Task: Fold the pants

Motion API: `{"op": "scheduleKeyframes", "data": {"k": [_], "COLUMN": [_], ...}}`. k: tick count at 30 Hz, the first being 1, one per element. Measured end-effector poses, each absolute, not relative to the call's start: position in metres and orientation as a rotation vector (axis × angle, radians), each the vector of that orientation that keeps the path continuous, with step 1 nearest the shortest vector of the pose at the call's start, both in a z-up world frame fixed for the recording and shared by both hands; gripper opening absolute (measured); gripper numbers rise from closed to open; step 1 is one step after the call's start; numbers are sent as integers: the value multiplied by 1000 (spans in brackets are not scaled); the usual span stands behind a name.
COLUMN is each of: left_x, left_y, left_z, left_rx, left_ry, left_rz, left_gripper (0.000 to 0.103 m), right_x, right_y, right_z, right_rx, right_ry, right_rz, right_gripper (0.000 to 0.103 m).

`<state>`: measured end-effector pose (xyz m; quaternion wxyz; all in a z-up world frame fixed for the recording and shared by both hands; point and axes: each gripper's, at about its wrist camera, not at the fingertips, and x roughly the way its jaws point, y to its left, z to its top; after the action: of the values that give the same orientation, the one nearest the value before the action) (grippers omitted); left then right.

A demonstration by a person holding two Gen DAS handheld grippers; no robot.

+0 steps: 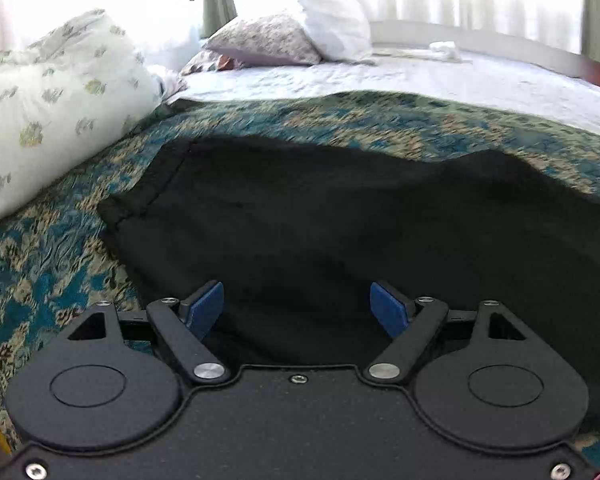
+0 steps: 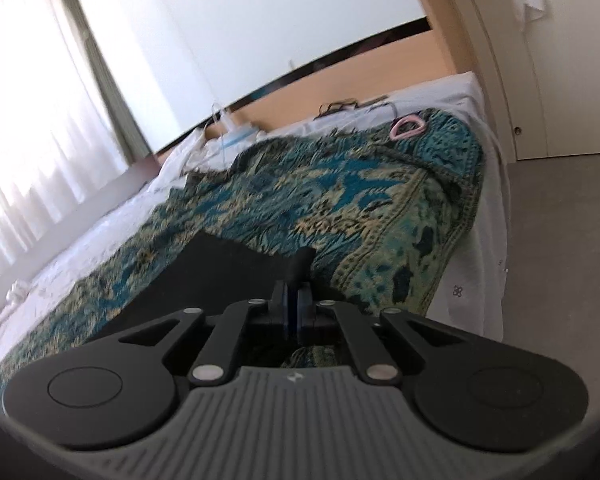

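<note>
Your daylight pours through the curtains (image 1: pixel 480 4), blowing them out to white glare. The bedspread (image 2: pixel 340 200) smears with motion blur, the pants (image 1: pixel 320 220) read featureless black, and edges bow.

Lower centre: right tool (image 2: pixel 297 300), blue pads nearly together, pinching a fold of black pants (image 2: pixel 220 264). Pants spread toward centre left over a teal patterned blanket (image 2: pixel 340 200) on the bed (image 2: pixel 476 216). Upper right on the blanket: a pink ring (image 2: pixel 407 126). Left edge: bright curtains (image 2: pixel 40 120). Right: grey floor (image 2: pixel 560 260). Blurred throughout.
</note>
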<state>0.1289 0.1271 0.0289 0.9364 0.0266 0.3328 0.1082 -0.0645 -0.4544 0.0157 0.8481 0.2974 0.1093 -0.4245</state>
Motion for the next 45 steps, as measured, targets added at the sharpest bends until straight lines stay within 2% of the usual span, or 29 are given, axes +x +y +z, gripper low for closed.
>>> {"op": "scheduleKeyframes", "data": {"k": [2, 3, 4, 5, 6, 14, 22, 26, 29, 31, 32, 34, 35, 38, 40, 45], "left_x": [127, 125, 122, 120, 117, 92, 91, 93, 93, 91, 90, 88, 88, 85, 84, 83], "left_y": [117, 110, 104, 96, 87, 18, -1, 2, 0, 1, 2, 5, 6, 6, 7, 16], "left_z": [35, 38, 41, 44, 46, 45, 17, 3, 0, -3, -4, -4, -5, -6, -7, -6], "left_rx": [47, 39, 31, 27, 27, 75, 73, 64, 81, 81, 75, 58, 50, 46, 36, -20], "left_ry": [662, 654, 644, 634, 624, 575, 638, 650, 644, 629, 624, 615, 610, 590, 581, 575], "left_rz": [186, 166, 142, 117, 94, -78, -90, -77, -76, -77, -78, -83, -84, -83, -86, -106], "left_gripper": [80, 80, 80, 81, 82, 87, 87, 95, 97, 98, 98, 98, 98, 98, 98, 98], "right_x": [-69, -71, -74, -78, -83, -87, -72, -59, -52, -45, -42, -36, -33, -14, 15, 97], "right_y": [-451, -450, -449, -449, -450, -441, -453, -465, -477, -487, -490, -497, -499, -493, -465, -308], "right_z": [18, 20, 20, 21, 21, 12, 6, 6, 4, 3, 2, 4, 6, 24, 52, 98], "right_rx": [610, 602, 596, 602, 625, 699, 782, 794, 850, 882, 895, 911, 907, 856, 702, 224], "right_ry": [204, 193, 182, 167, 149, 181, 197, 217, 217, 243, 252, 284, 307, 340, 348, 487], "right_rz": [-920, -928, -944, -948, -926, -754, -680, -688, -672, -681, -689, -720, -734, -755, -694, -194], "right_gripper": [16, 34, 41, 61, 68, 74, 75, 75, 72, 59, 39, 24, 11, 9, 9, 8]}}
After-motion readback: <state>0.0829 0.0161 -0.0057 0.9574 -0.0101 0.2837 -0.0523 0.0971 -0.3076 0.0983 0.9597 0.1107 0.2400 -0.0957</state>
